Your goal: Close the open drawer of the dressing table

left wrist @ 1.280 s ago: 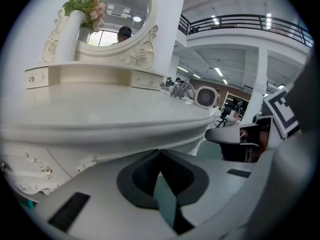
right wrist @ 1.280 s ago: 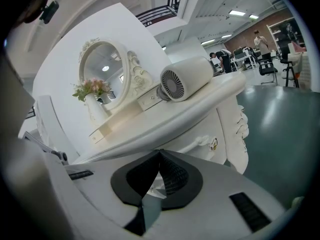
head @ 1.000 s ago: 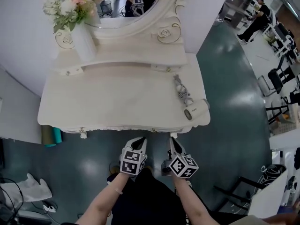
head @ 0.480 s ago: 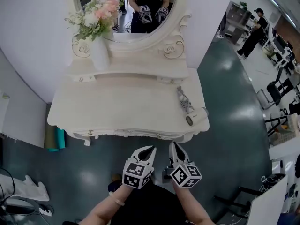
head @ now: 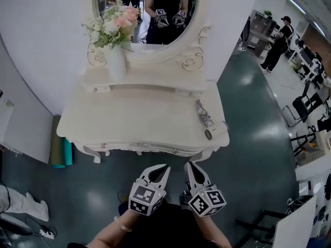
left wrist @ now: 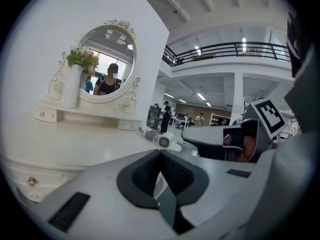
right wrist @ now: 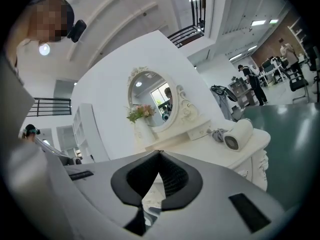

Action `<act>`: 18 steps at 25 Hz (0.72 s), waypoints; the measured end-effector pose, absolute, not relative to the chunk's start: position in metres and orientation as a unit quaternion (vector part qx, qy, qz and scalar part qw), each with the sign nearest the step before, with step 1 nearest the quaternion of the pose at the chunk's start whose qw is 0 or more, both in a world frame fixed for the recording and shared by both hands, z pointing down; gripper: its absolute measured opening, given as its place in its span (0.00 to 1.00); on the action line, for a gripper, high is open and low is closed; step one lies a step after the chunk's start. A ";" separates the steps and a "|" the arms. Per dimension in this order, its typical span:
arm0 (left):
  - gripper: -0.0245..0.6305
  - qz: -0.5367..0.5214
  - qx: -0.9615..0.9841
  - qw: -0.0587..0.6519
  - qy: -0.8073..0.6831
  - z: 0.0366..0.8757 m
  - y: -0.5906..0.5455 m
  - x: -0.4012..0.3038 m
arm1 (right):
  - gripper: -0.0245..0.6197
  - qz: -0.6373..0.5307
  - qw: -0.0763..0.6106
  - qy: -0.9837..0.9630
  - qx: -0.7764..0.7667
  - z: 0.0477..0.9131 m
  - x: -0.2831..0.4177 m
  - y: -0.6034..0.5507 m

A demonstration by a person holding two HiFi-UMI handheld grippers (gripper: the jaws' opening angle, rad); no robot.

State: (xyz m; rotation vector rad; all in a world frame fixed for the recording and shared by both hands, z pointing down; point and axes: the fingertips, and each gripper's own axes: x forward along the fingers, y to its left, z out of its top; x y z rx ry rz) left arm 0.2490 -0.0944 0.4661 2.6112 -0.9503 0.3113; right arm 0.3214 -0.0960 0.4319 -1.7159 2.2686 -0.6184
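Observation:
The white dressing table (head: 139, 115) stands ahead of me, its carved front (head: 138, 149) lined with small knobs; I see no drawer standing out from it. My left gripper (head: 165, 167) and right gripper (head: 189, 165) hang side by side just short of the front edge, over the dark floor, touching nothing. Each has its jaws shut with nothing between them. In the left gripper view the left gripper (left wrist: 160, 152) points across the tabletop (left wrist: 75, 144). The right gripper (right wrist: 159, 153) points at the table's right end (right wrist: 250, 151).
A hair dryer (head: 214, 130) with its cord lies at the table's right front corner. A vase of flowers (head: 116, 61) and an oval mirror (head: 147, 9) stand at the back. Green rolls (head: 59, 149) lean by the left wall. People and chairs (head: 305, 97) are far right.
Both grippers, shut throughout, have drawn back from the table's front edge. The head view has lifted, so the table looks farther off and more of the mirror shows.

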 end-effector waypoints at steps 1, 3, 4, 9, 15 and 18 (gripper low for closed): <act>0.06 0.108 0.920 0.167 -0.337 0.464 -0.094 0.247 | 0.07 -0.212 0.121 0.777 -0.580 0.429 0.318 -0.095; 0.06 0.109 0.919 0.161 -0.342 0.464 -0.094 0.243 | 0.07 -0.209 0.123 0.782 -0.575 0.428 0.311 -0.092; 0.06 0.110 0.919 0.159 -0.344 0.465 -0.094 0.241 | 0.07 -0.206 0.119 0.784 -0.573 0.430 0.307 -0.091; 0.06 0.117 0.917 0.159 -0.345 0.471 -0.089 0.238 | 0.07 -0.199 0.100 0.803 -0.552 0.436 0.289 -0.085; 0.06 0.122 0.920 0.159 -0.336 0.476 -0.086 0.243 | 0.07 -0.203 0.098 0.799 -0.558 0.439 0.293 -0.083; 0.06 0.127 0.920 0.162 -0.334 0.479 -0.082 0.245 | 0.07 -0.209 0.100 0.796 -0.559 0.442 0.295 -0.080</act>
